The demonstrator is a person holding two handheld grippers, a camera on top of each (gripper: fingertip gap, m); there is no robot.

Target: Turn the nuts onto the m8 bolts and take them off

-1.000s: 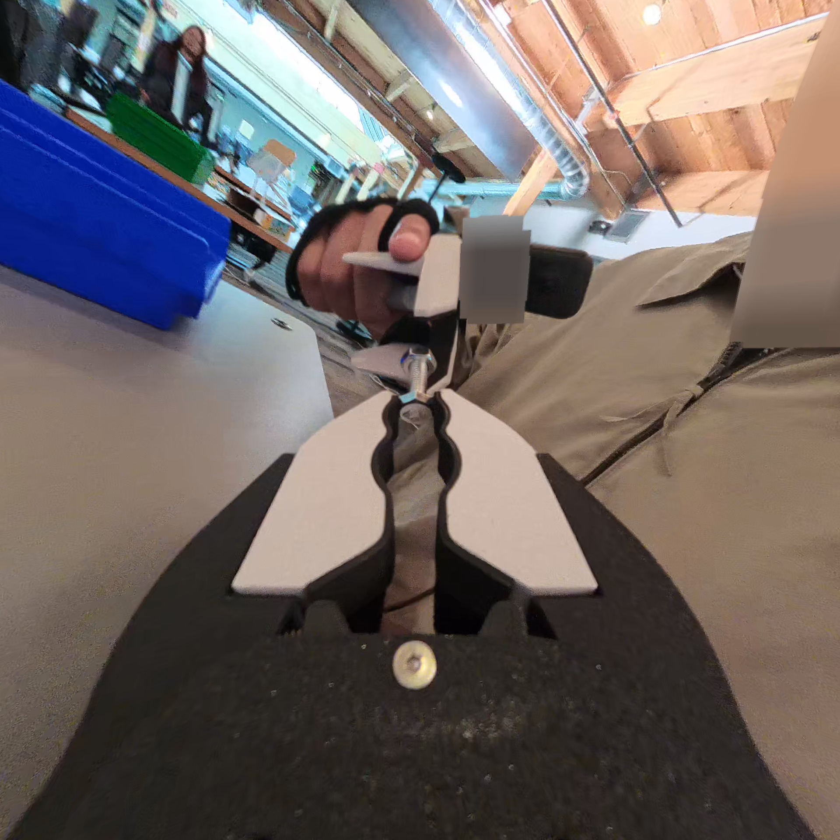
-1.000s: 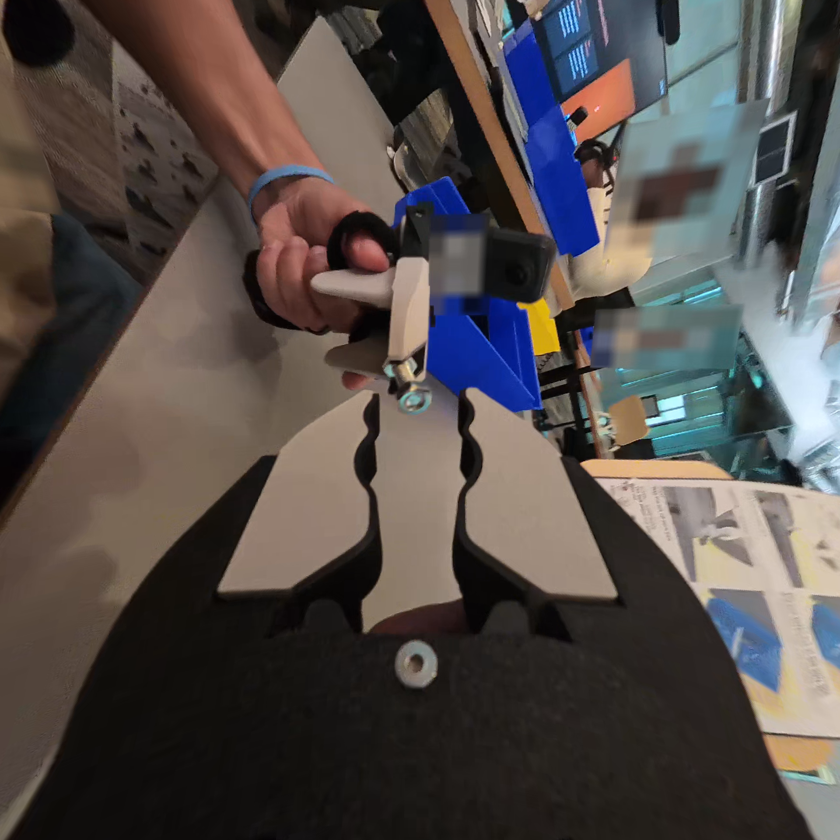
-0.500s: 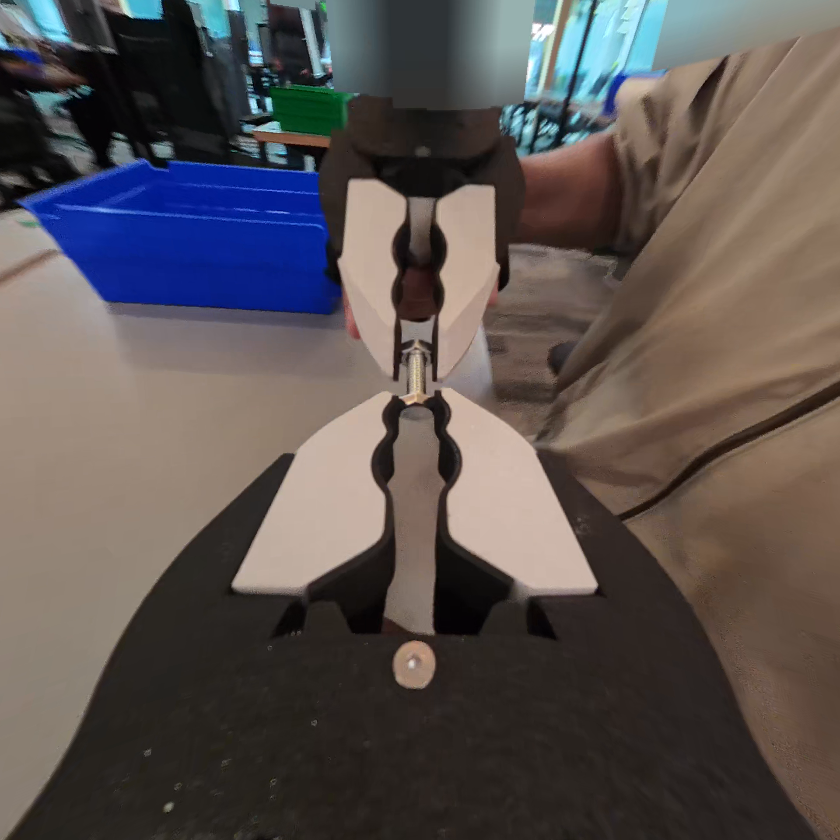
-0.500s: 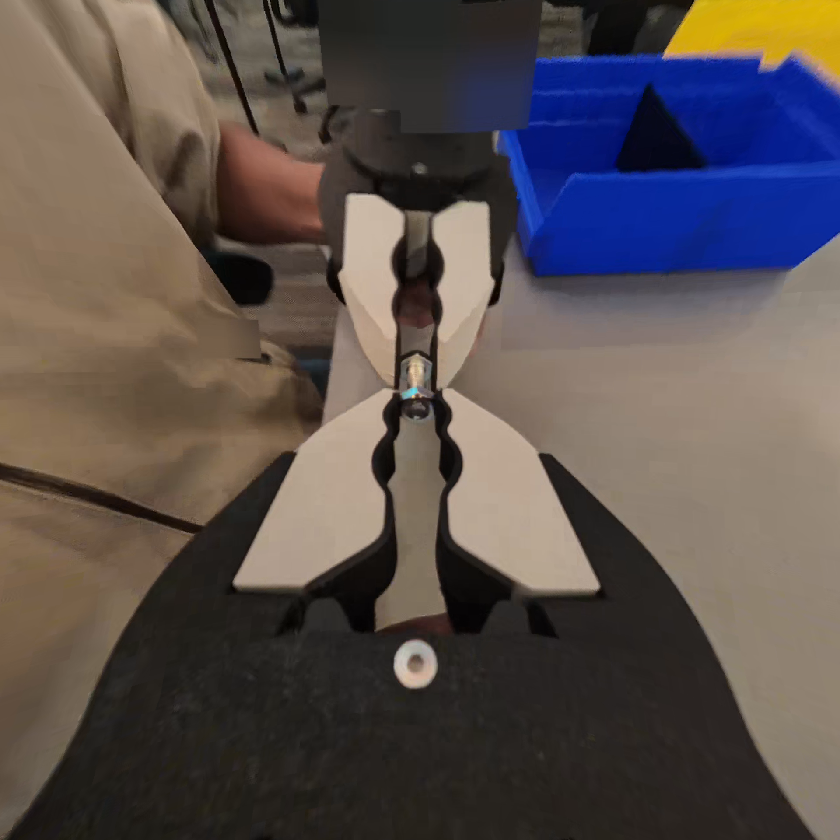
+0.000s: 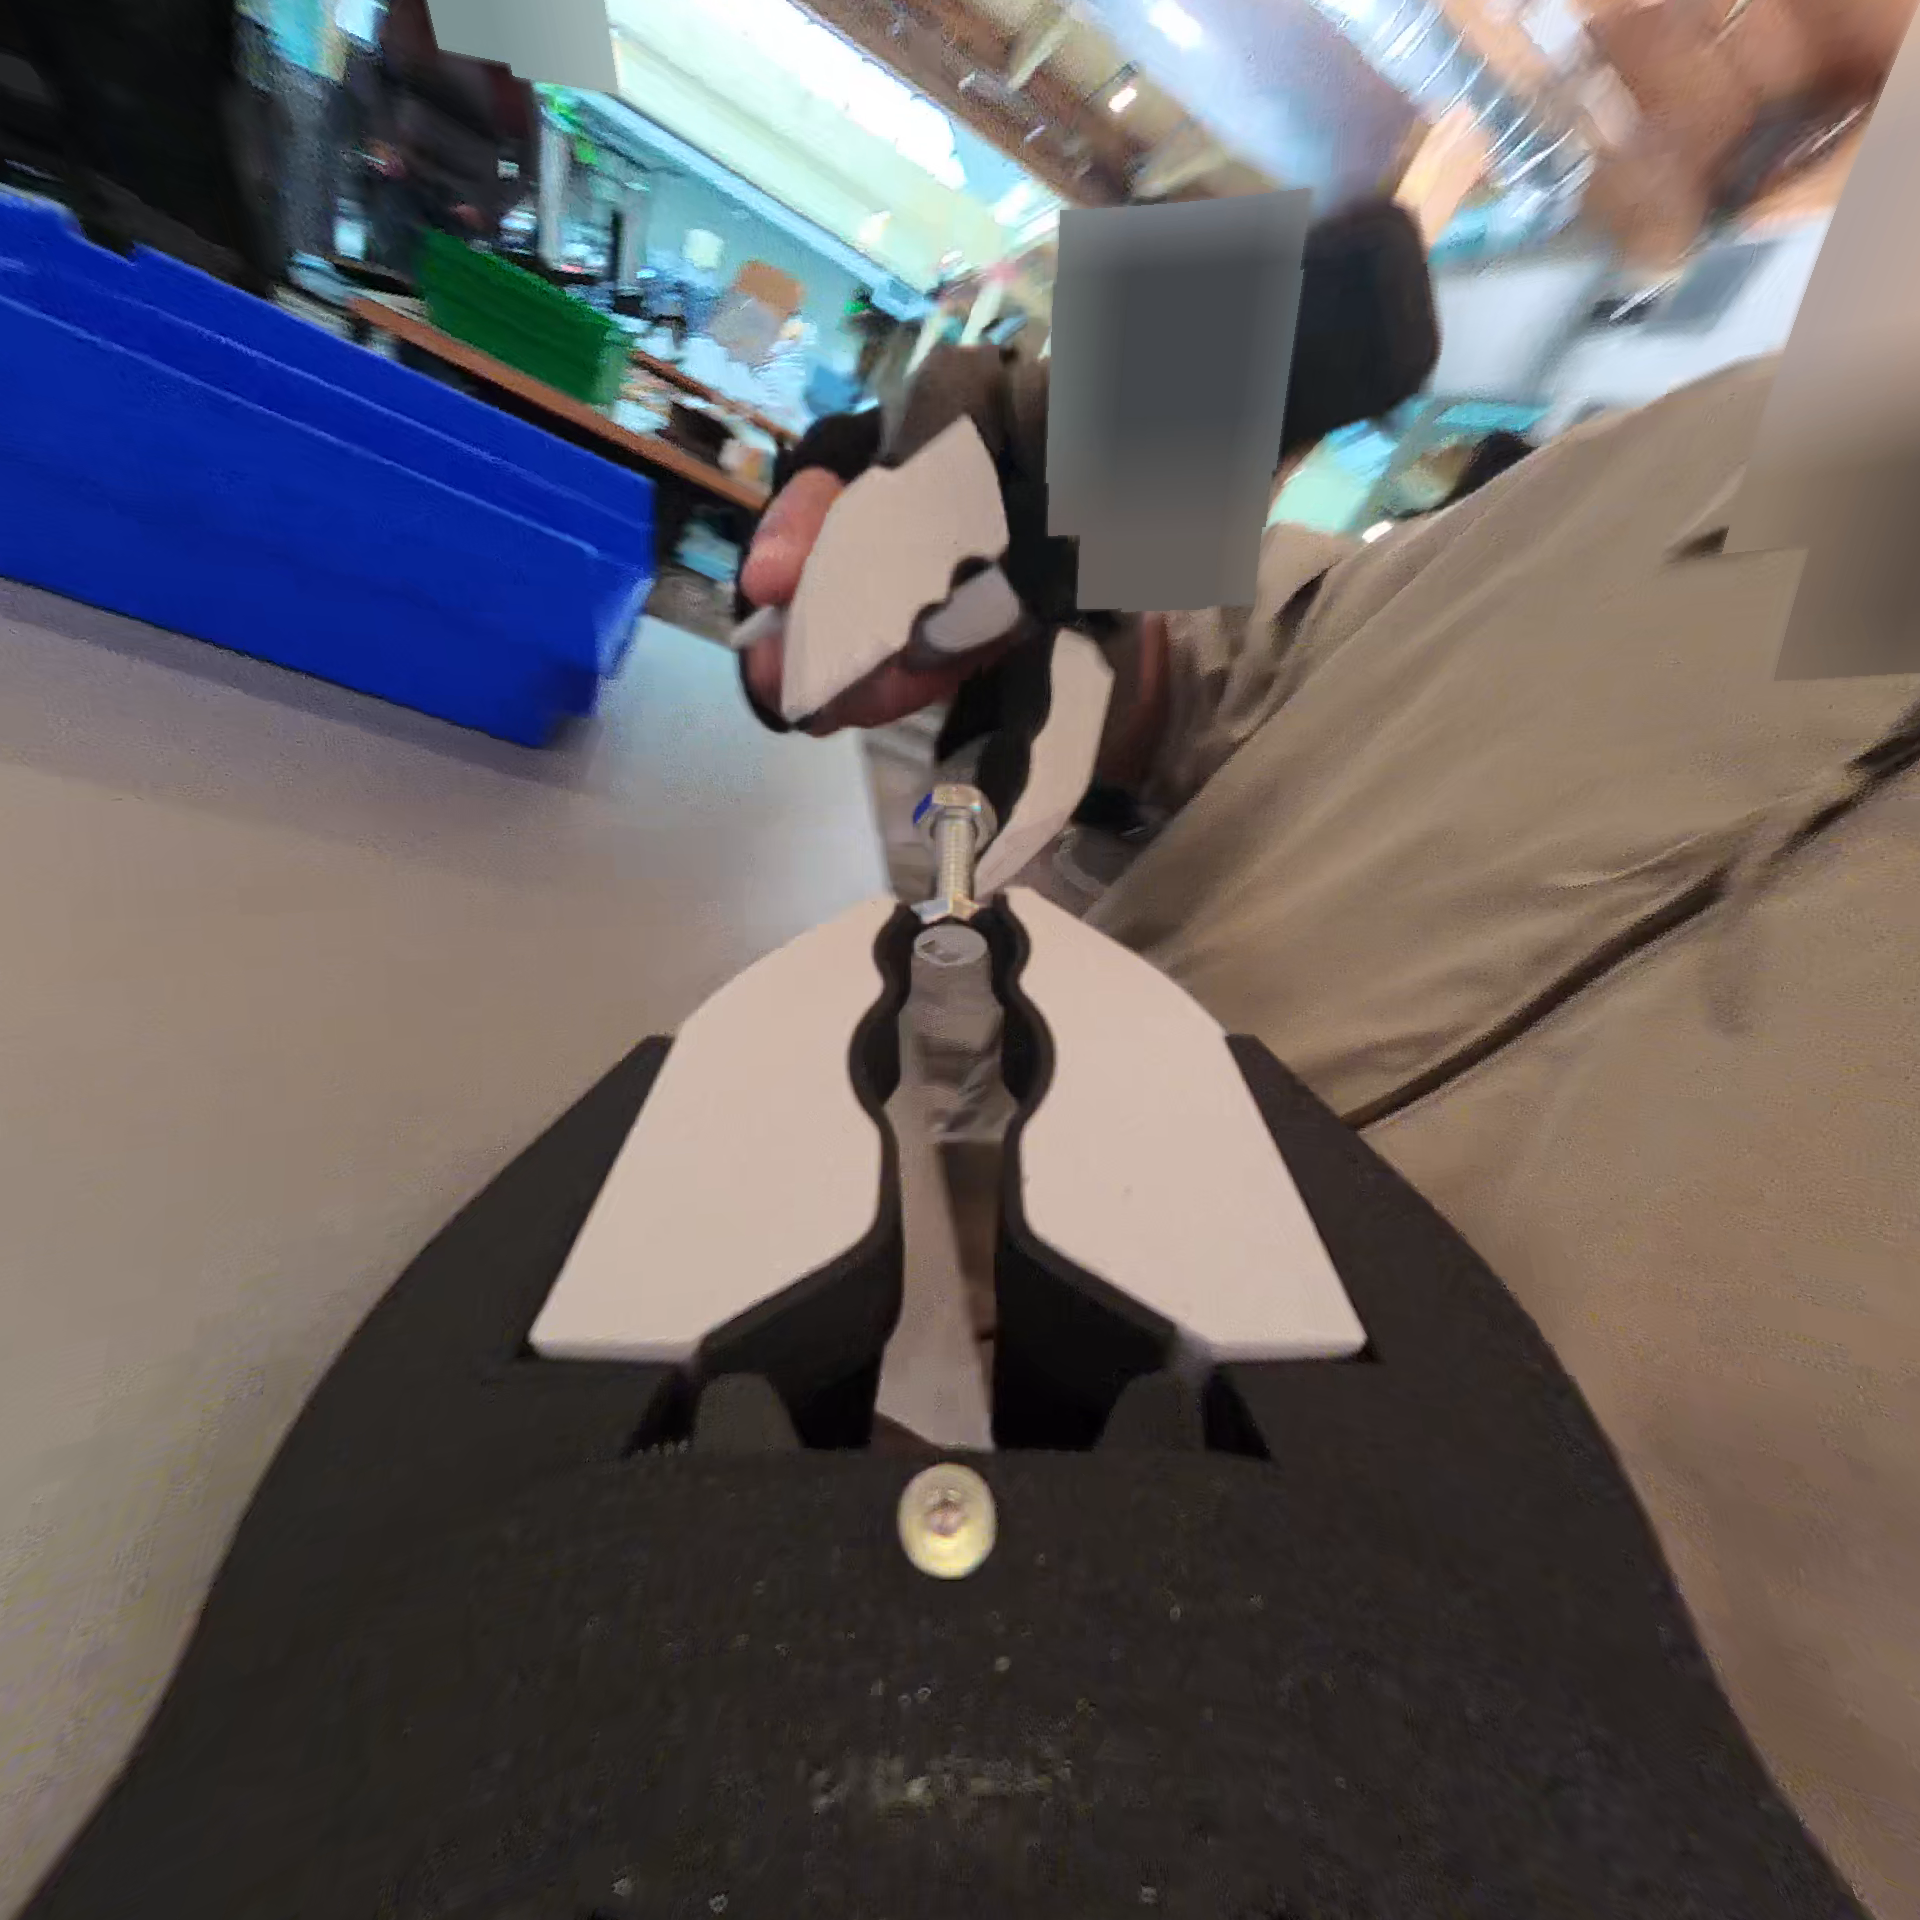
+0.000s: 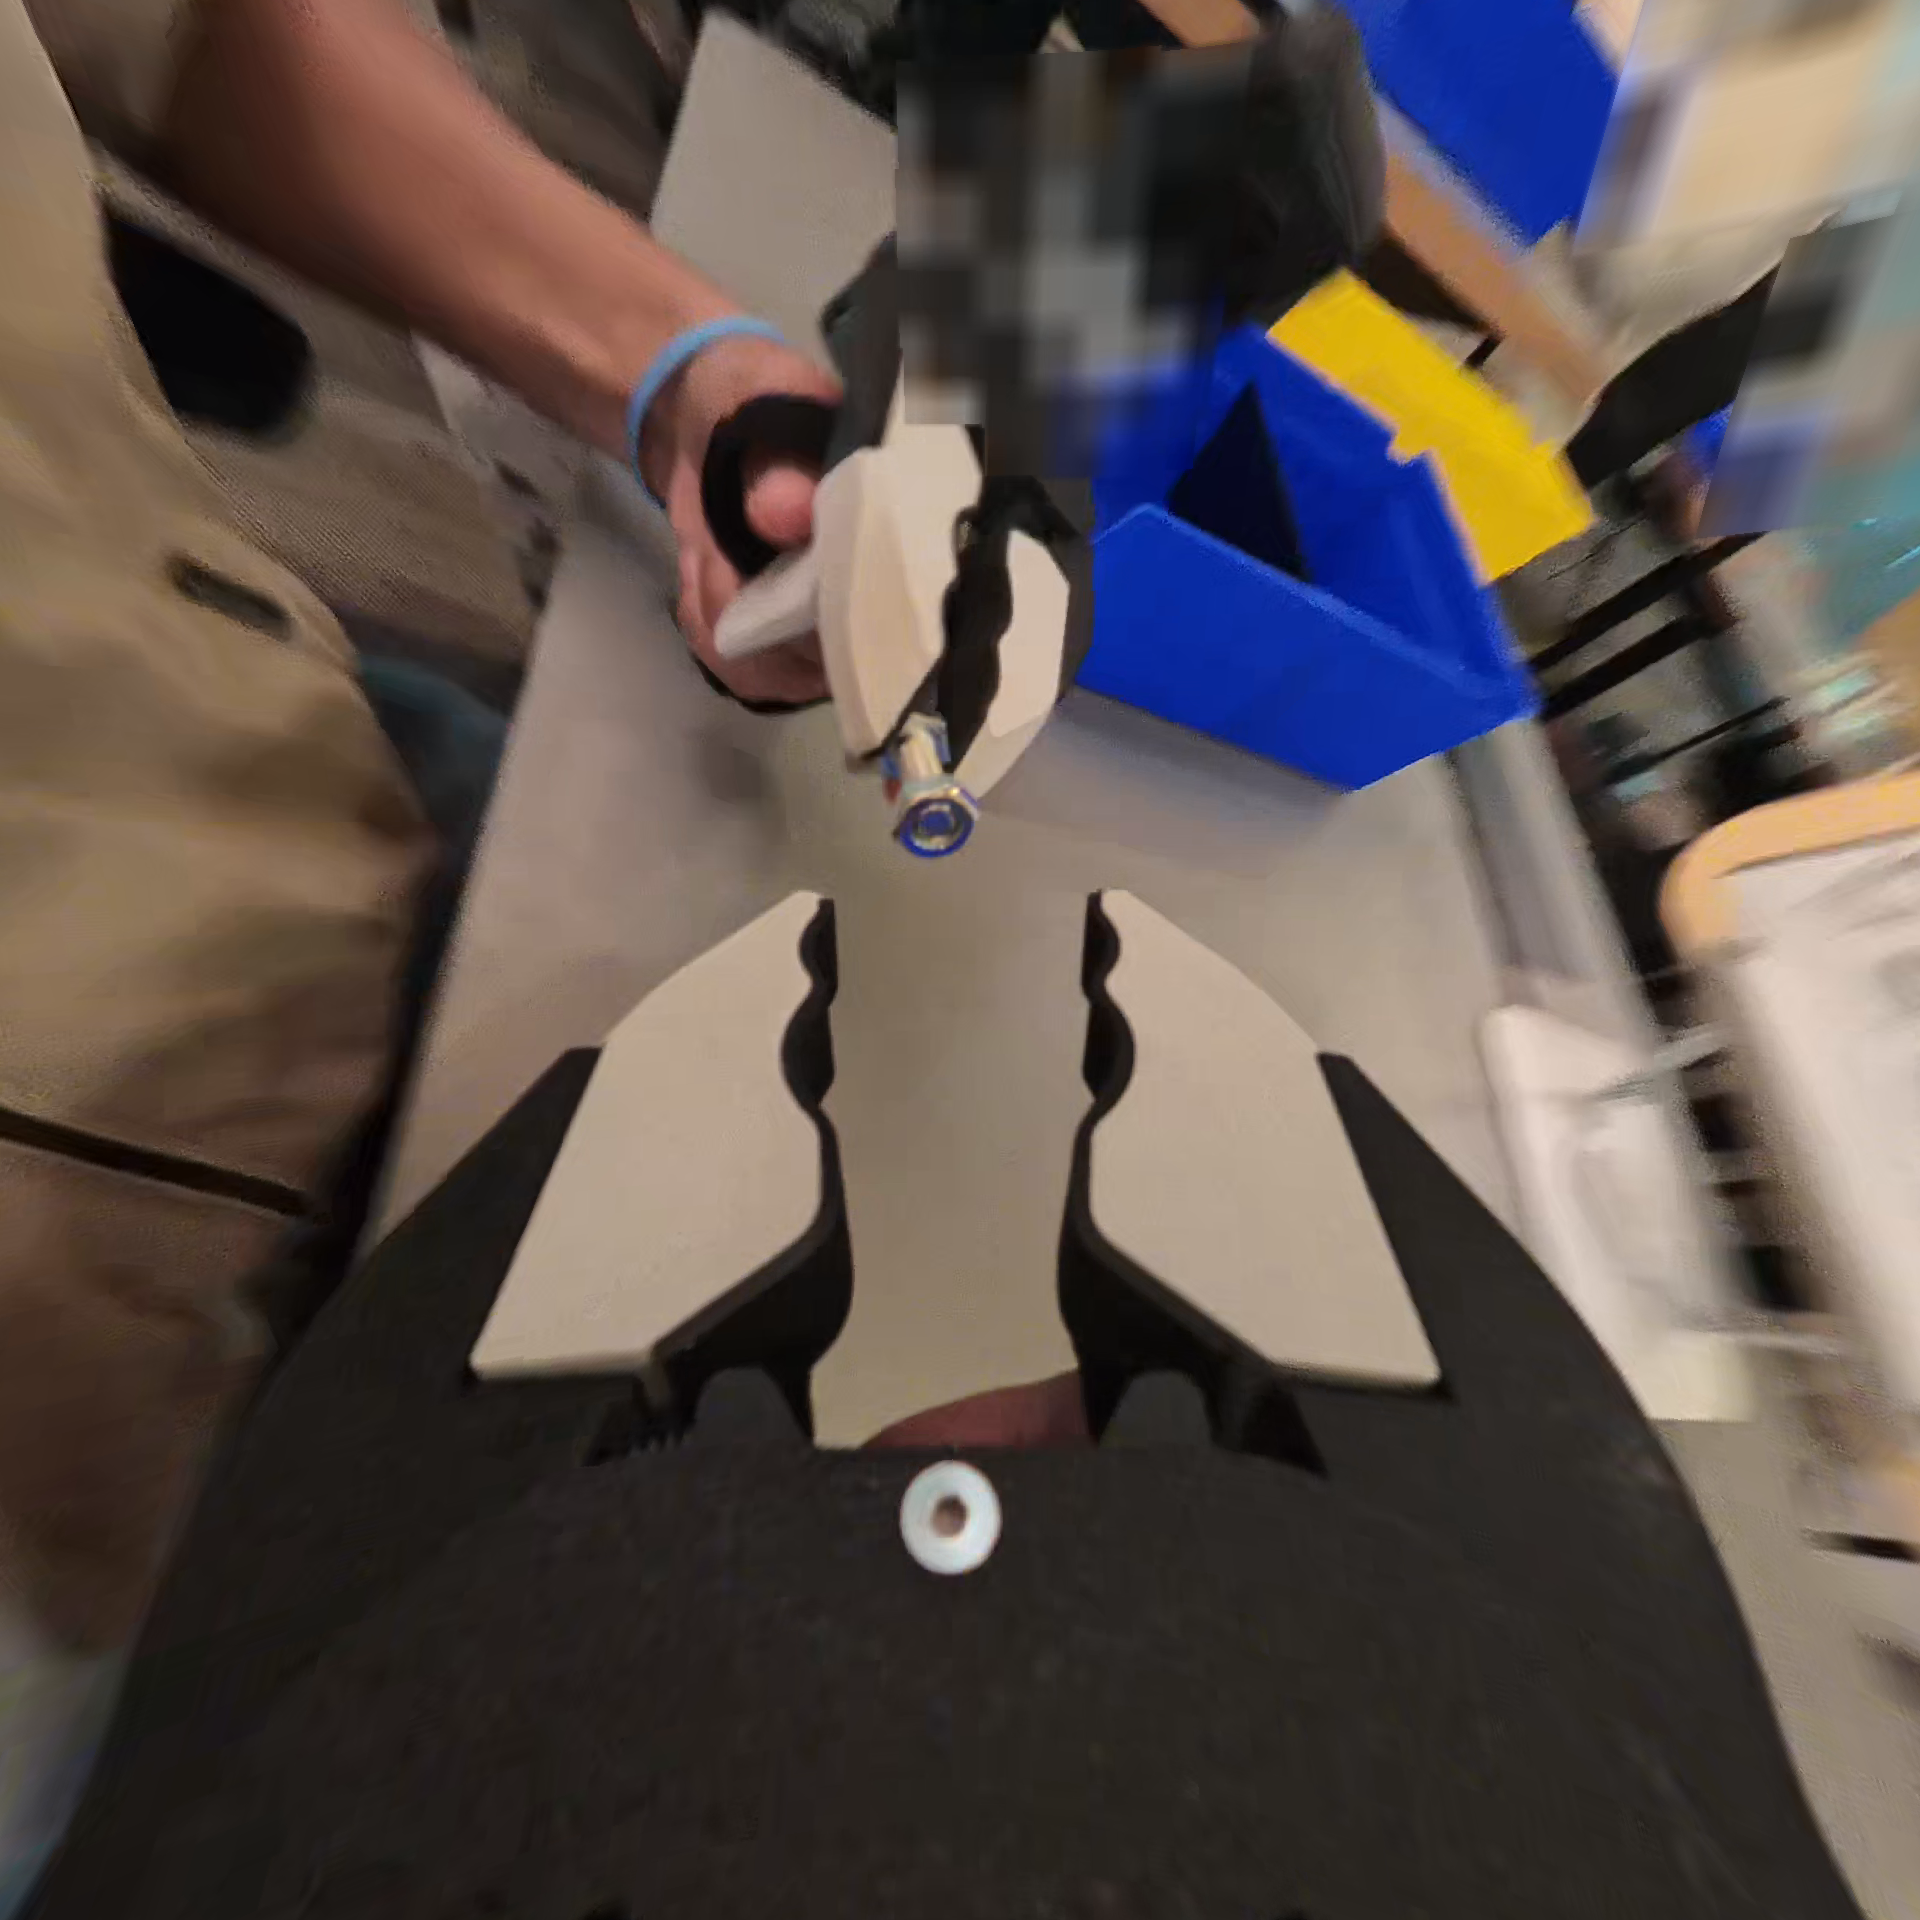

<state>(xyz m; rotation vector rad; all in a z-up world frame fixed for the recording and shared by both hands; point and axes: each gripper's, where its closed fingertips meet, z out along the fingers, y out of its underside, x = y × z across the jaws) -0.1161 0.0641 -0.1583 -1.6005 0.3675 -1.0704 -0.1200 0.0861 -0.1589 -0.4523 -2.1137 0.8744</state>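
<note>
so half a second back my right tongs (image 6: 956,904) were pinched on the silver hex nut (image 6: 932,821), now they're spread apart just short of it while my left tongs (image 5: 954,907) stay clamped on the threaded steel bolt (image 5: 953,868), probably regripping.

A workshop or lab floor: blue plastic parts bins (image 5: 312,499) sit on a plain grey table (image 5: 364,987), a green crate (image 5: 520,312) rests on a far wooden workbench (image 5: 582,416), and a yellow bin (image 6: 1423,416) stands behind another blue bin (image 6: 1278,644).
</note>
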